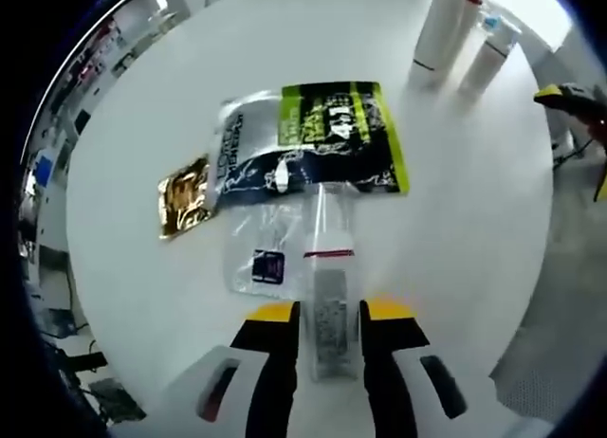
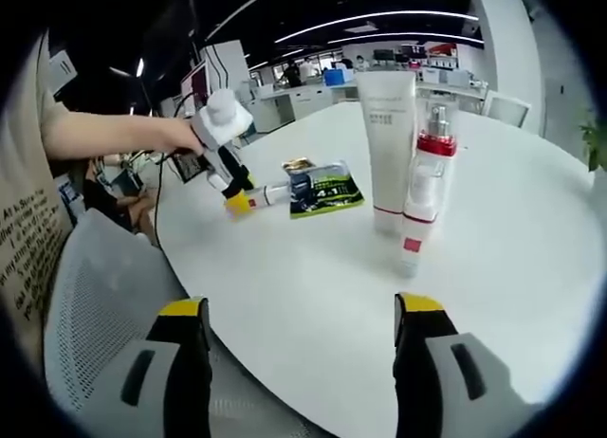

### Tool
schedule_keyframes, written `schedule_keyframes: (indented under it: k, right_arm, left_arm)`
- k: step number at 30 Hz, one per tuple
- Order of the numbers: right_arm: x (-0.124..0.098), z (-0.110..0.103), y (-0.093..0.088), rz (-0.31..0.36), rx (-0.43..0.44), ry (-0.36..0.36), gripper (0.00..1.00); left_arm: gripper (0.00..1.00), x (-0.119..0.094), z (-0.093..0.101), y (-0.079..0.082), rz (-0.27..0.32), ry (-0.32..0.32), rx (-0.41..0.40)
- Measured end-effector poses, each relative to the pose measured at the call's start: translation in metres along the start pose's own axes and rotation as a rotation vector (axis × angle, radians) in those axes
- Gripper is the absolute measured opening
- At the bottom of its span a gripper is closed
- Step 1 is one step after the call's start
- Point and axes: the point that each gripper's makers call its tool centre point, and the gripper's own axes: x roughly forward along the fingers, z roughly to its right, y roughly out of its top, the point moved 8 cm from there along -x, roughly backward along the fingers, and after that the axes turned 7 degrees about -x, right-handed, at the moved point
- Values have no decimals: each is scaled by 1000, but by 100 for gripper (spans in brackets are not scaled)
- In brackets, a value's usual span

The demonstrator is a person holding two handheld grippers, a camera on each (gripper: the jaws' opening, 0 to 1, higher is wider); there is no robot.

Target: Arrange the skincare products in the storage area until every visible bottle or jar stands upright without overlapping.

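Note:
My left gripper (image 1: 330, 310) is shut on a small clear bottle with a red band (image 1: 330, 272), which lies along the jaws over the white round table (image 1: 142, 97). In the right gripper view the same gripper (image 2: 235, 193), held by a hand, carries that bottle (image 2: 270, 193) sideways. A tall white tube (image 2: 389, 135) stands upright, with a clear pump bottle with red trim (image 2: 432, 163) and a small white bottle (image 2: 410, 248) beside it. My right gripper (image 2: 302, 315) is open with nothing between its jaws, just short of the table's near edge.
A black-and-green sachet (image 1: 337, 135), a gold sachet (image 1: 185, 196) and a clear plastic bag (image 1: 256, 258) lie flat ahead of my left gripper. The upright white tube (image 1: 441, 26) and a blue-capped bottle (image 1: 488, 59) stand at the far right. A grey mesh chair (image 2: 95, 296) sits by the table.

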Motion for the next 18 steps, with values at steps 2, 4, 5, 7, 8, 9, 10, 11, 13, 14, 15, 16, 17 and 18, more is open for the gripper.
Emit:
schedule_keyframes:
  k: [2, 4, 5, 7, 8, 9, 10, 11, 13, 14, 15, 16, 17, 18]
  right_arm:
    - [0, 0, 0, -1, -3, 0, 79]
    - [1, 0, 1, -4, -5, 0, 79]
    - [1, 0, 1, -5, -7, 0, 79]
    - [2, 0, 1, -6, -8, 1, 79]
    - [2, 0, 1, -7, -10, 1, 79]
    - [2, 0, 1, -7, -11, 1, 79]
    - [2, 0, 1, -5, -11, 0, 79]
    - [2, 0, 1, -4, -10, 0, 79]
    - [1, 1, 1, -3, -10, -2, 79]
    - [1, 1, 1, -2, -10, -2, 79]
    - [1, 1, 1, -2, -10, -2, 79]
    - [1, 1, 1, -2, -10, -2, 79]
    - [1, 2, 1, -2, -12, -1, 79]
    - [1, 2, 0, -3, -12, 0, 79]
  left_arm:
    - [18, 0, 1, 1, 3, -10, -4]
    - [18, 0, 0, 1, 2, -10, -6]
    - [18, 0, 0, 1, 3, -12, -6]
    - [17, 0, -1, 1, 6, -15, -10]
    - [17, 0, -1, 1, 8, -16, -15]
    - [17, 0, -1, 1, 9, -15, -16]
    - [17, 0, 0, 1, 11, -14, -14]
    - [17, 0, 0, 1, 12, -13, -14]
    - [17, 0, 0, 1, 27, -11, -33]
    - [17, 0, 0, 0, 35, -12, -38]
    - [17, 0, 0, -1, 43, -12, -39]
    - [17, 0, 0, -1, 49, -12, -40]
    - [17, 0, 1, -2, 59, -10, -36]
    - [17, 0, 1, -2, 66, -10, -36]
